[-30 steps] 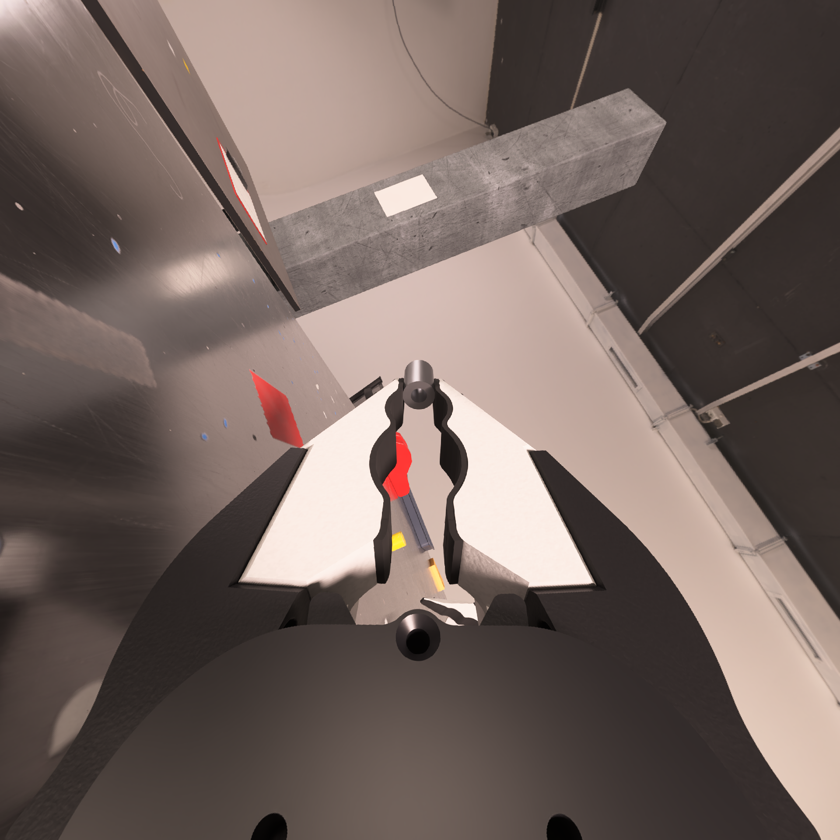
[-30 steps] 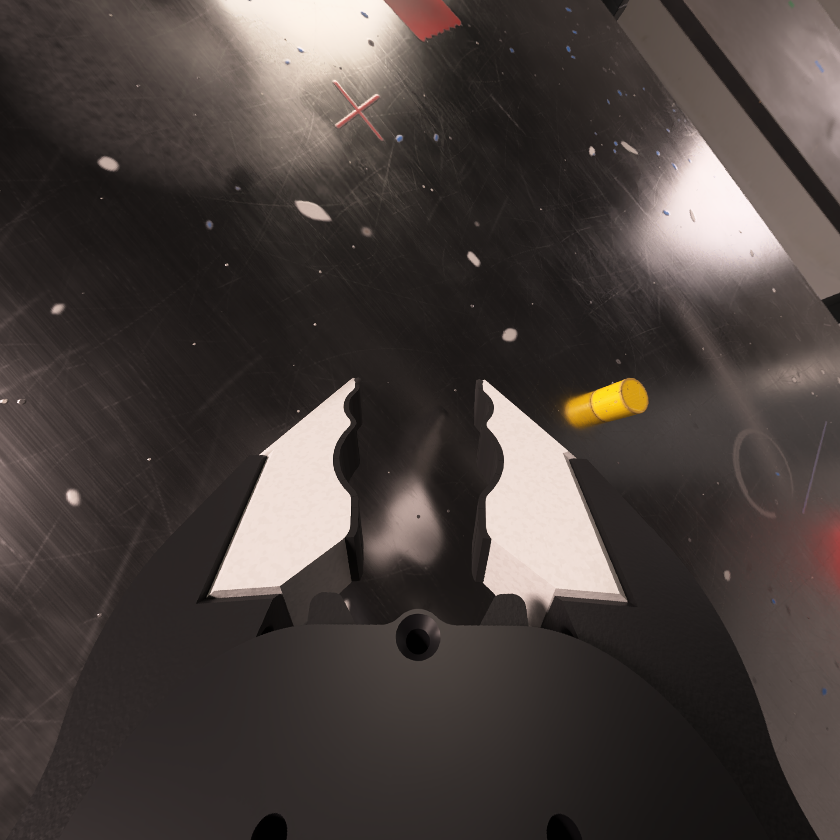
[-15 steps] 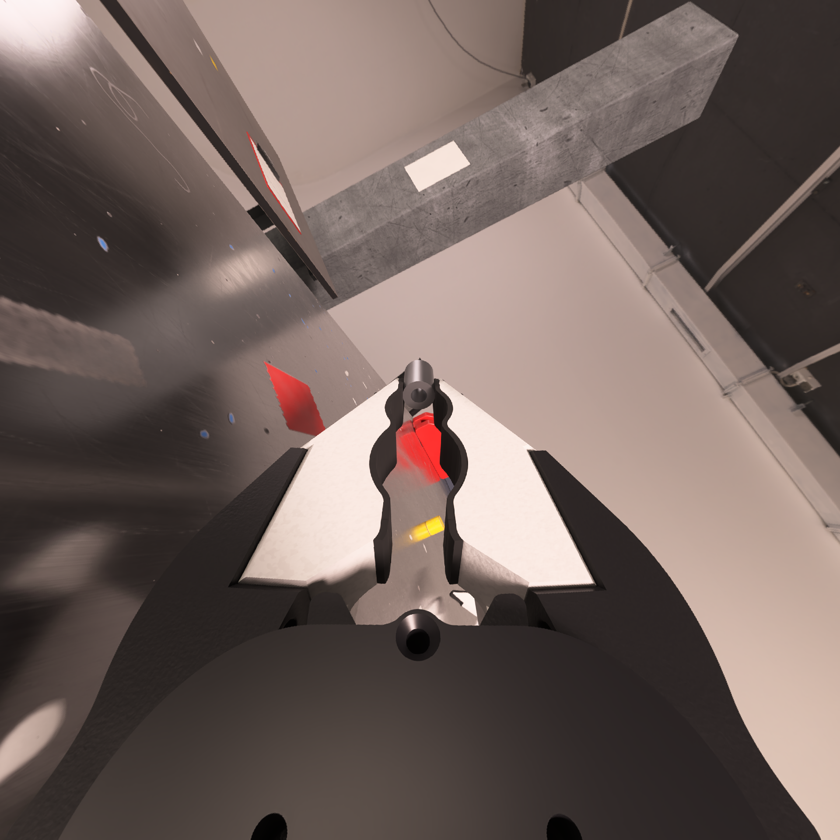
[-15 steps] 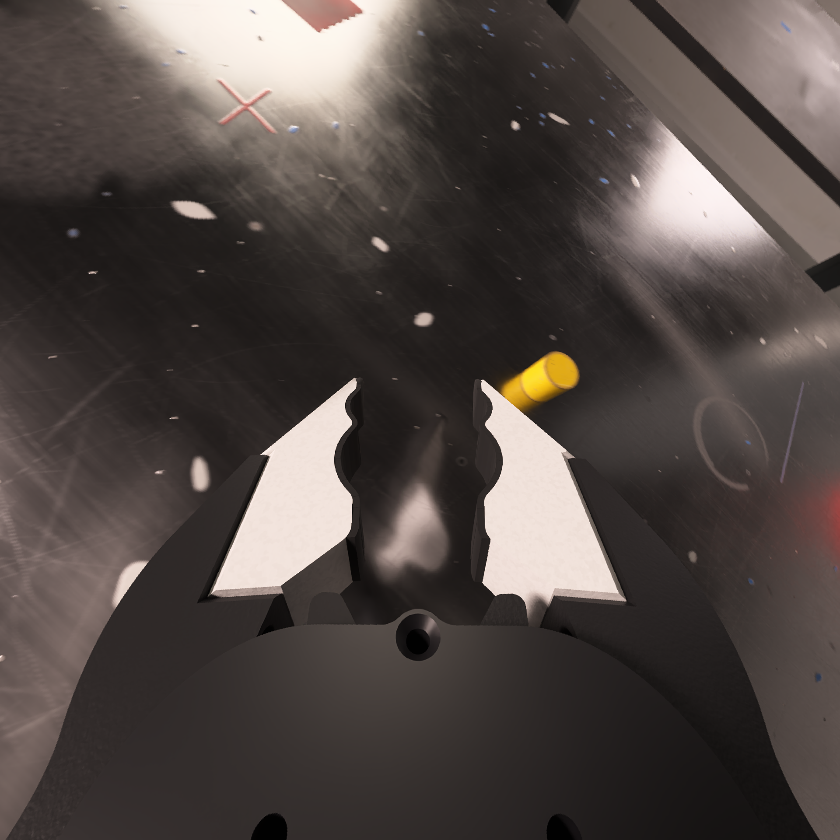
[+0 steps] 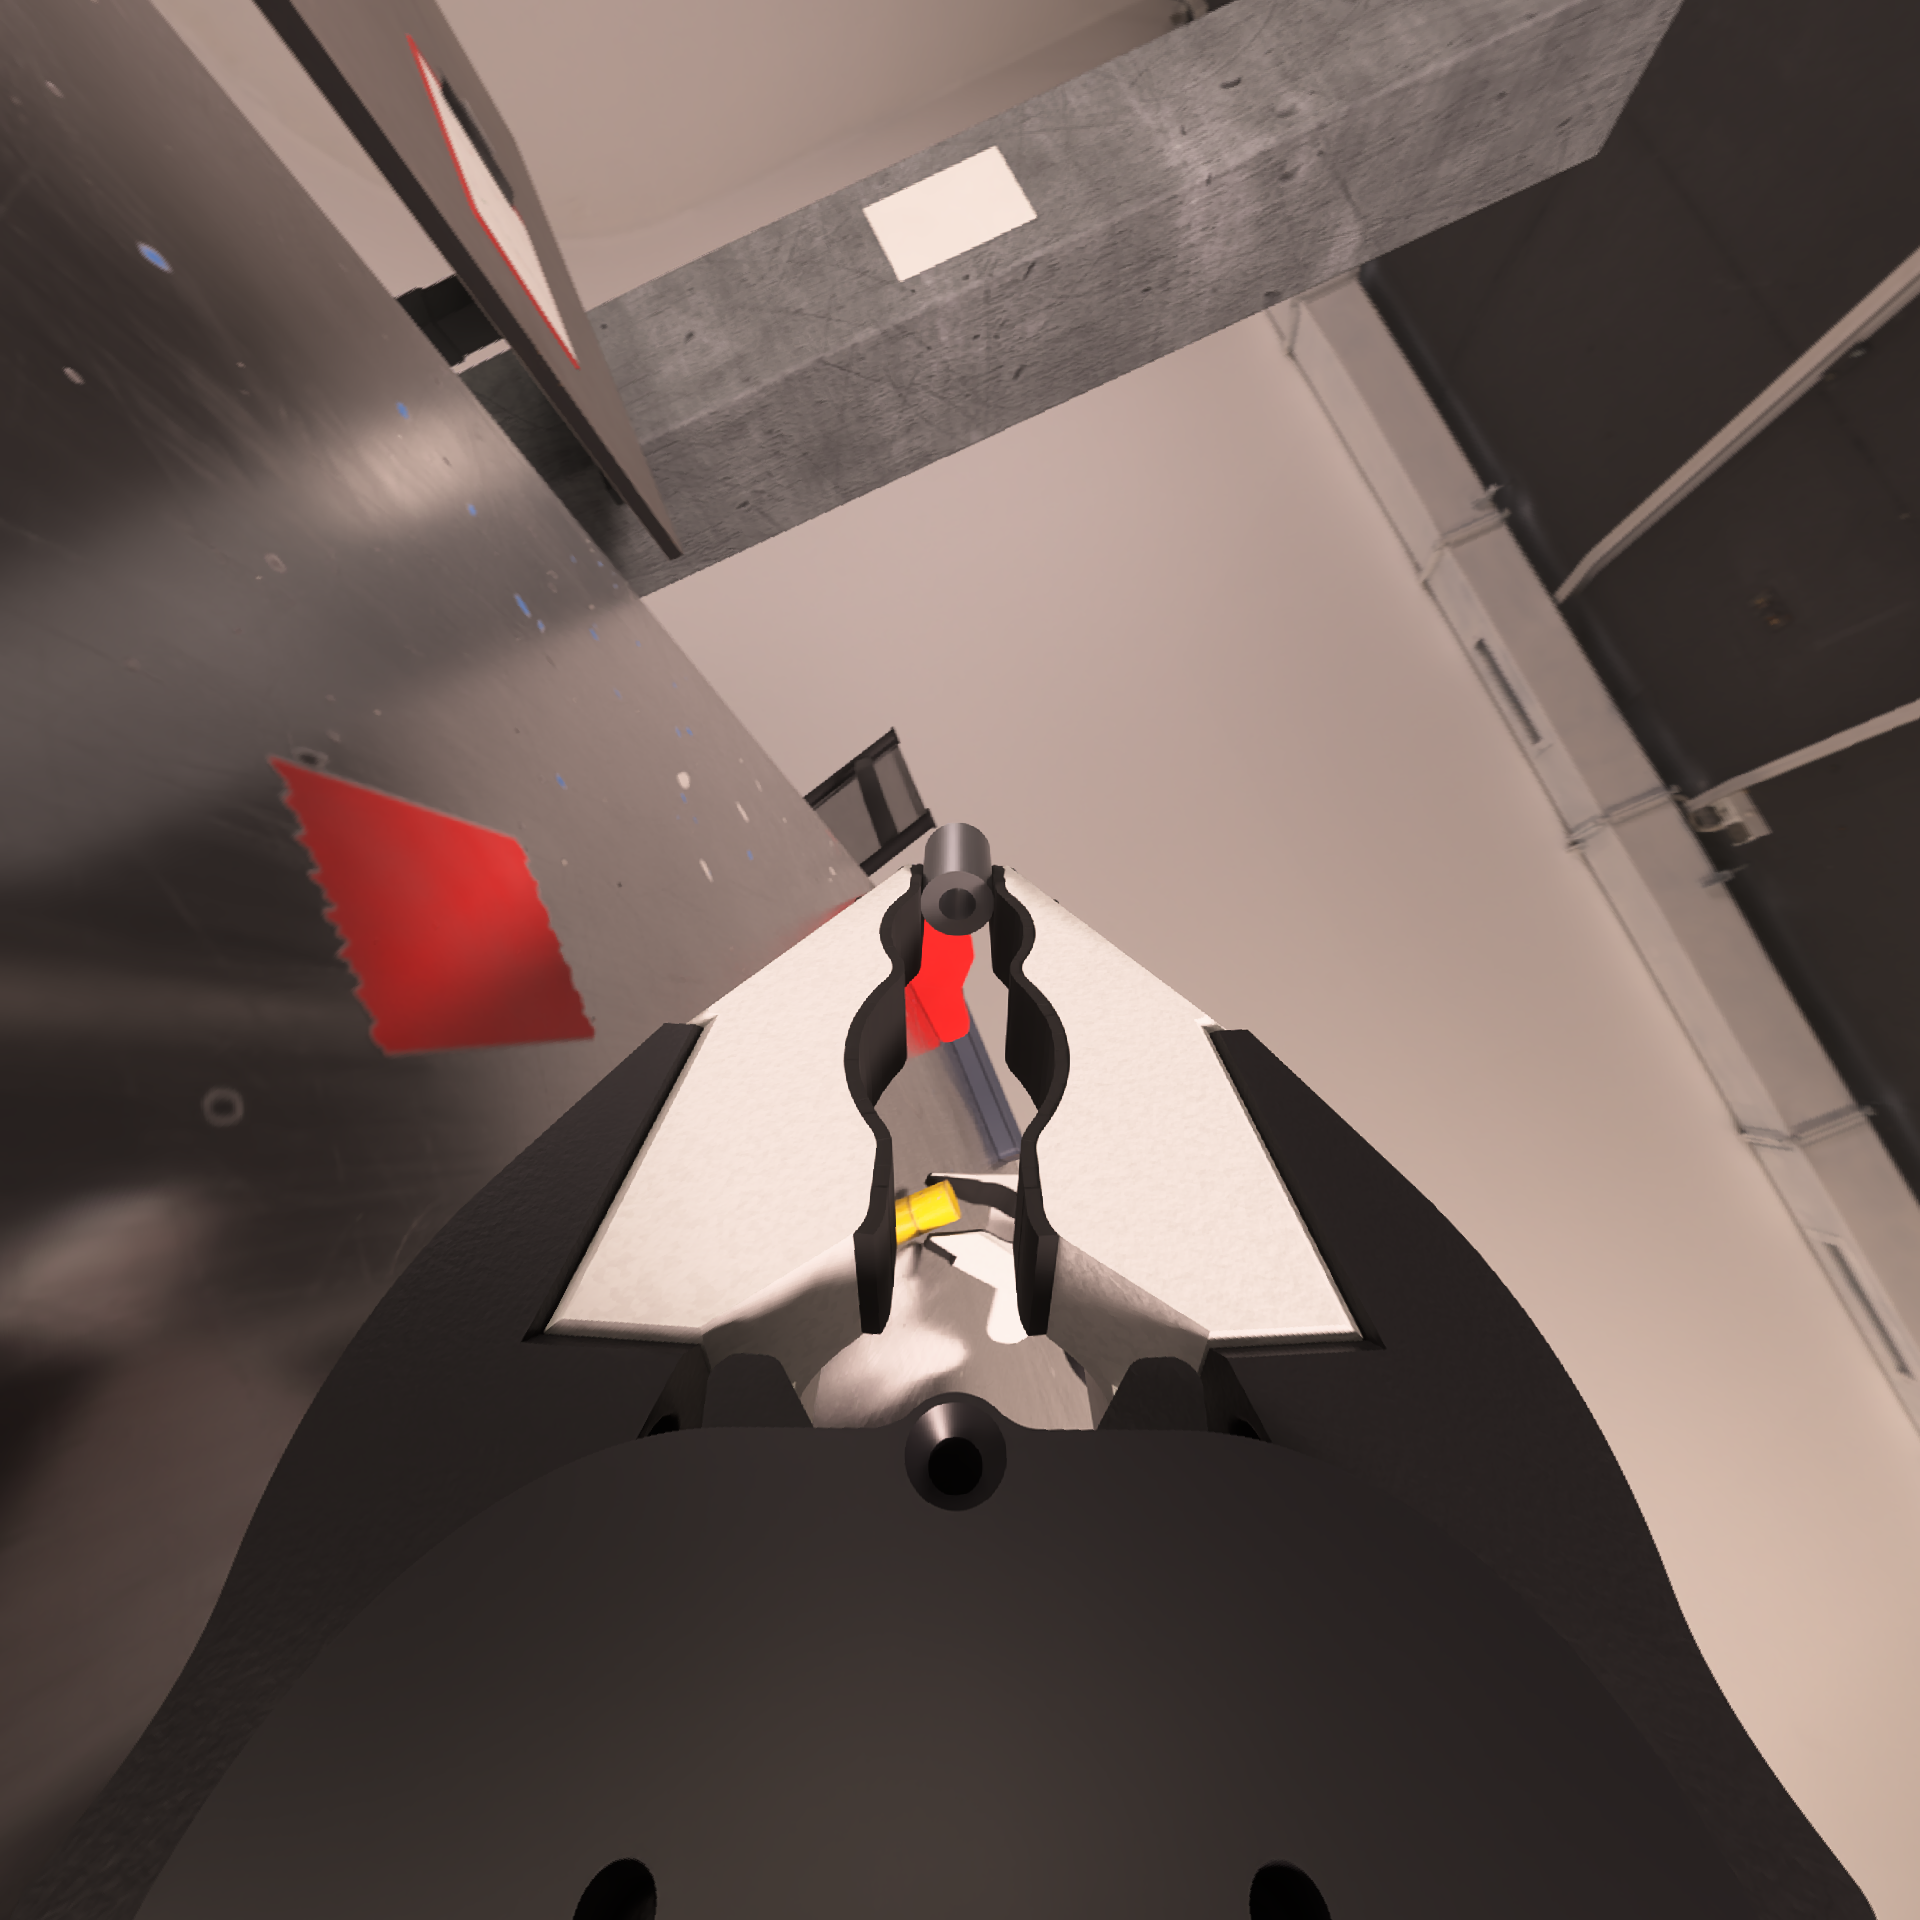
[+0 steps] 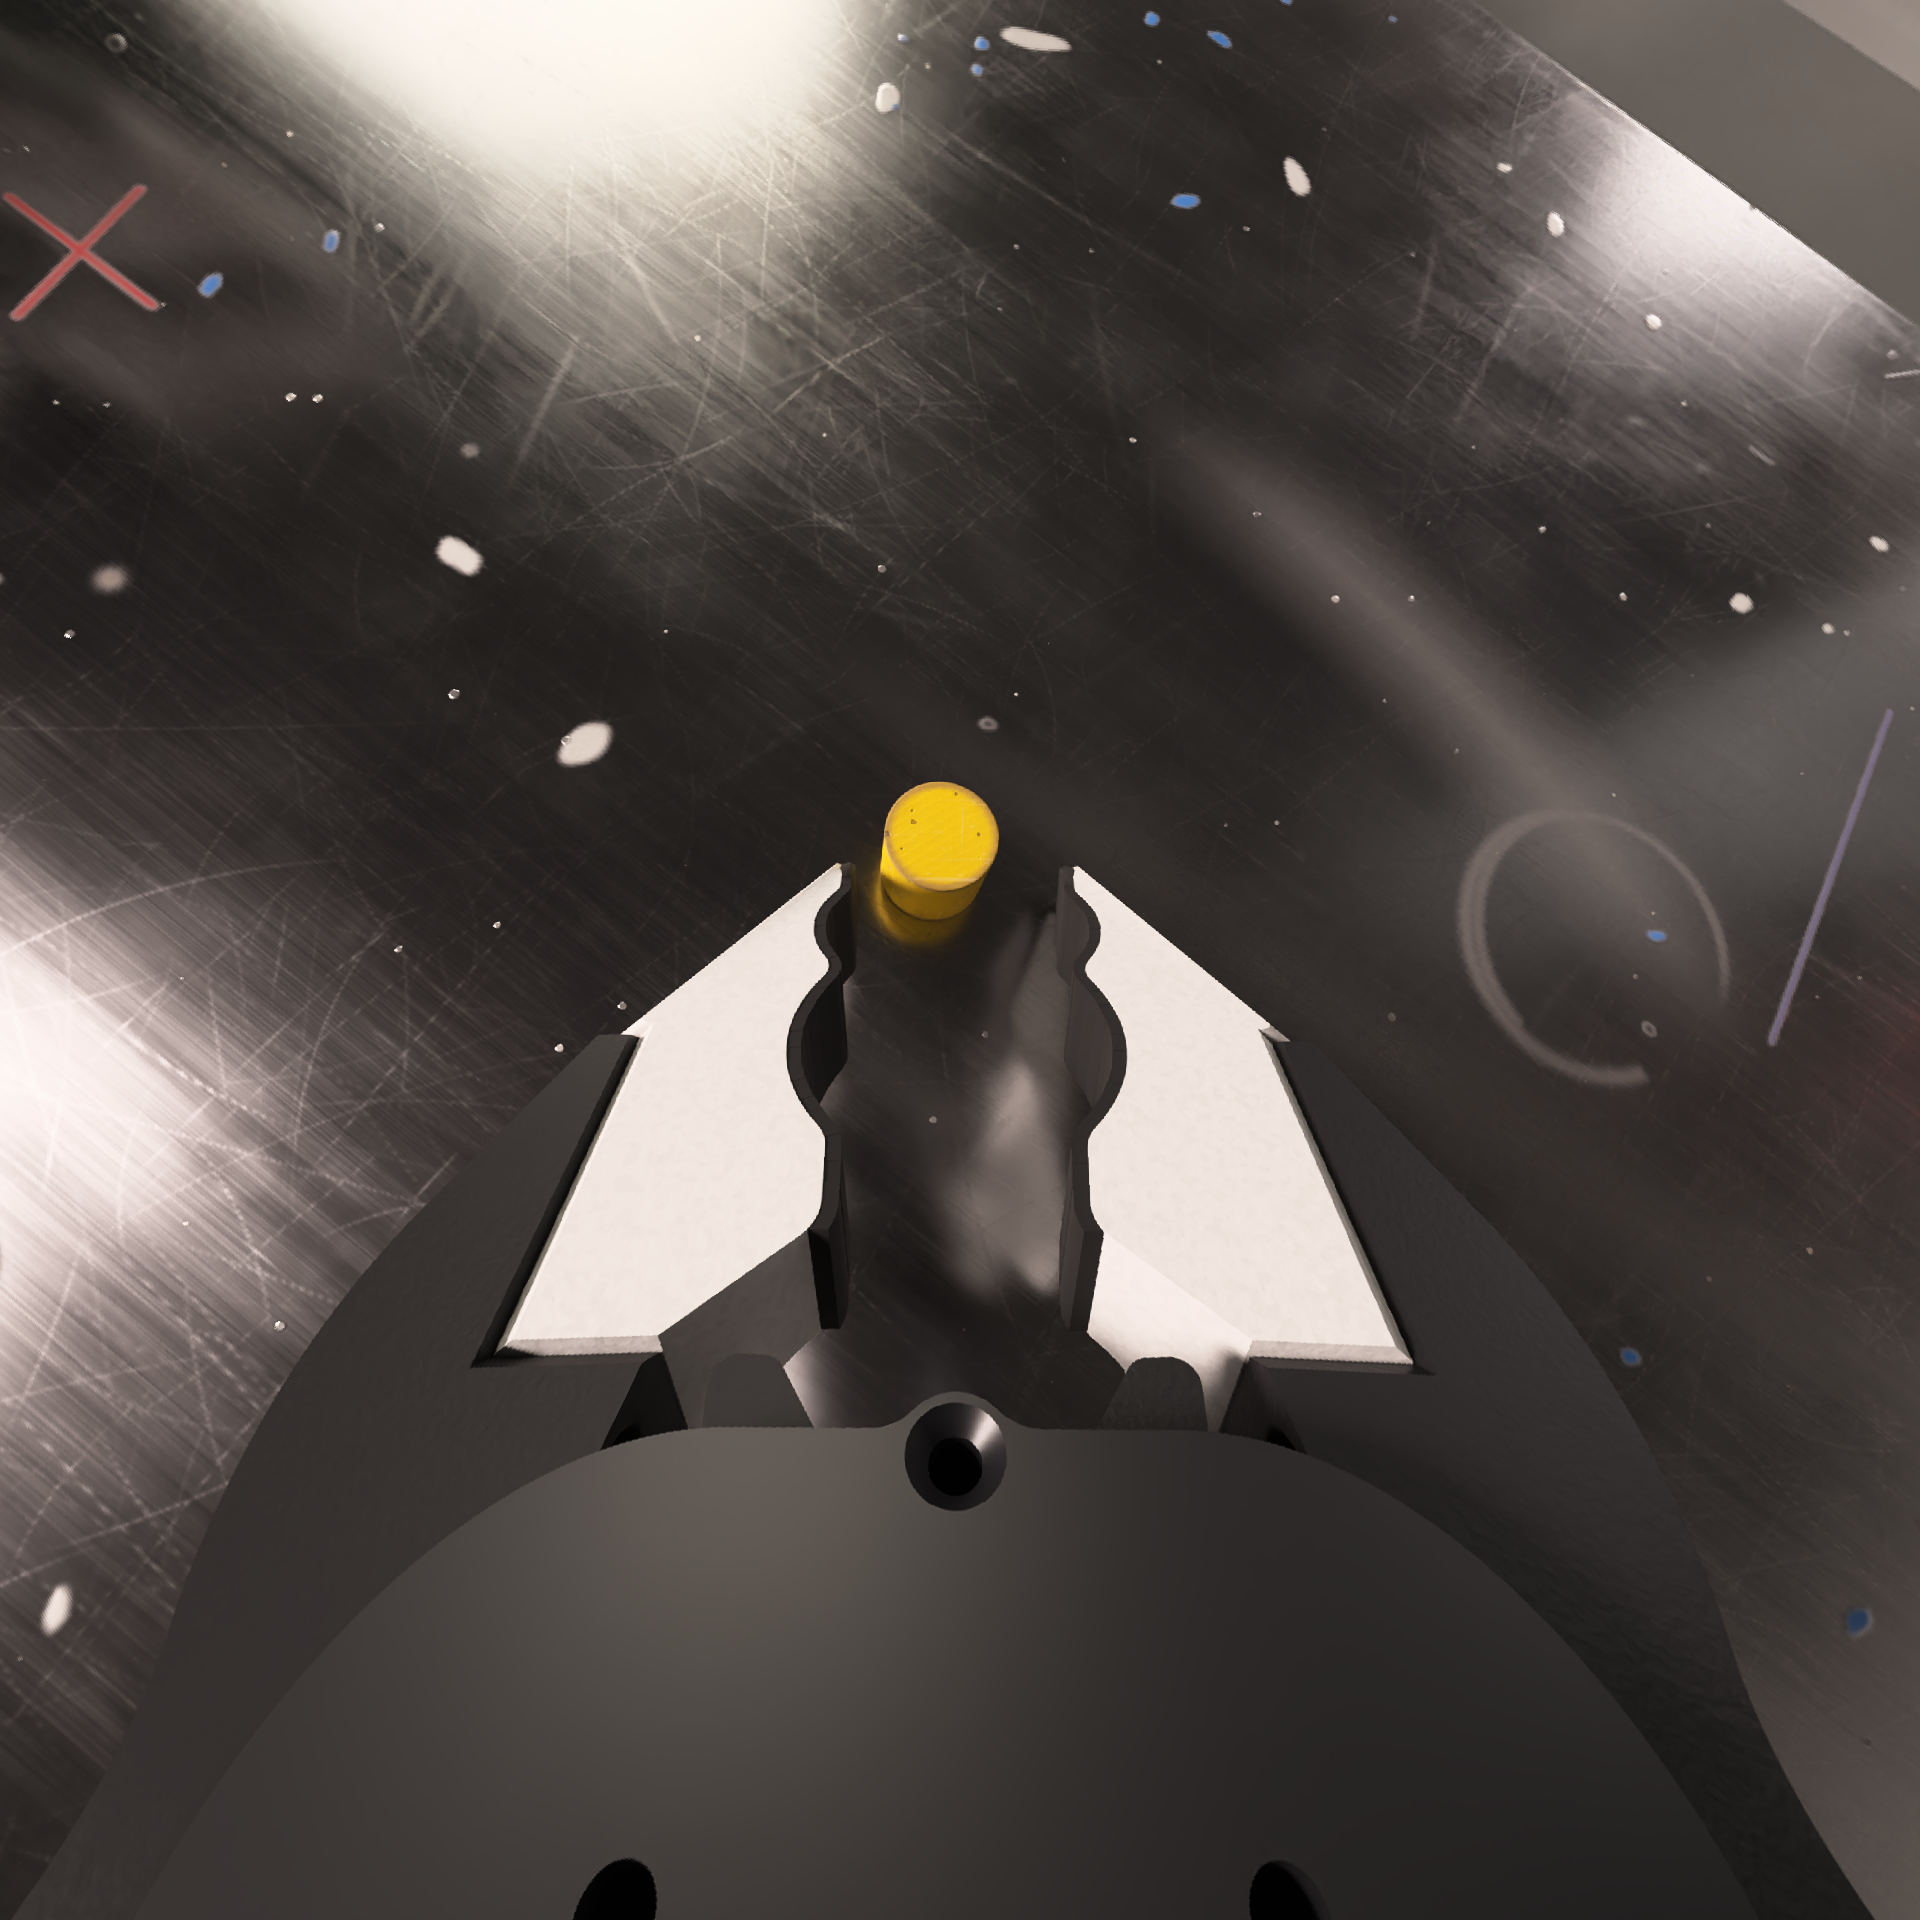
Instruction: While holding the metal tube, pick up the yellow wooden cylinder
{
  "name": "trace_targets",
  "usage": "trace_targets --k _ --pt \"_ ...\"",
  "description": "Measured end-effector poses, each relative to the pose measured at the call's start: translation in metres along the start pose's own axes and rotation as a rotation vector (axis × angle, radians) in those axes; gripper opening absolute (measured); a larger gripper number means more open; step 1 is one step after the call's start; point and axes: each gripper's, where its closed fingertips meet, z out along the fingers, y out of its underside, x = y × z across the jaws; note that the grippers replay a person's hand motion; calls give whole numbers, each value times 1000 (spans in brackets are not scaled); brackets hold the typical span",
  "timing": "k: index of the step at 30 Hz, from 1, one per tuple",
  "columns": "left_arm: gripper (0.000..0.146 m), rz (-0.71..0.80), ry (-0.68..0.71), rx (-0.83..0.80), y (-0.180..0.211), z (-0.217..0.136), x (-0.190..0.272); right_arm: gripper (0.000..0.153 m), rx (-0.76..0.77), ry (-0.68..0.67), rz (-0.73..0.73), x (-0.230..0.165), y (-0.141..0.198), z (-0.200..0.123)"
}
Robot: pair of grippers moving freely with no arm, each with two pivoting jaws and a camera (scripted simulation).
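Note:
My left gripper (image 5: 957,896) is shut on a short grey metal tube (image 5: 956,883), held at the fingertips and seen end-on, lifted off the table. Between its fingers the yellow wooden cylinder (image 5: 923,1211) shows small and far off, with part of the other gripper beside it. In the right wrist view the yellow cylinder (image 6: 938,847) lies on the dark scratched metal table (image 6: 1247,468), seen end-on, just beyond my right gripper (image 6: 956,883) and slightly left of its centre. The right gripper is open and empty, its tips level with the cylinder's near end.
A red tape patch (image 5: 436,914) lies on the table at the left. A red object and a blue-grey bar (image 5: 977,1081) show between the left fingers. A grey concrete beam (image 5: 1039,270) crosses above. A red cross mark (image 6: 78,255) and a ring mark (image 6: 1590,945) are on the table.
The right gripper has swung right and forward, so the yellow cylinder moved from right of the fingers to just ahead of the open tips, now end-on. The left gripper tilted, still holding the tube.

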Motion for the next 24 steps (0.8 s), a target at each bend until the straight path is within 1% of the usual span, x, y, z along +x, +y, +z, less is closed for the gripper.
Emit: trace_targets --k 4,7,14,21,23,24 --pt "11 -49 44 12 -5 3 0 34 4 1 -25 -2 -2 1" --pt "11 -103 67 -10 1 0 1 30 2 6 -35 -1 -4 4" --pt "11 -96 106 -79 14 5 7 22 -3 -34 -15 -3 -5 6" --pt "11 -91 45 -241 38 27 -1 22 13 -78 -121 -17 -11 9" --pt "11 -98 39 -269 44 33 -2 22 41 -101 -154 -27 -21 10" --pt "11 -112 50 -284 47 35 -1 22 78 -124 -163 -36 -30 10"
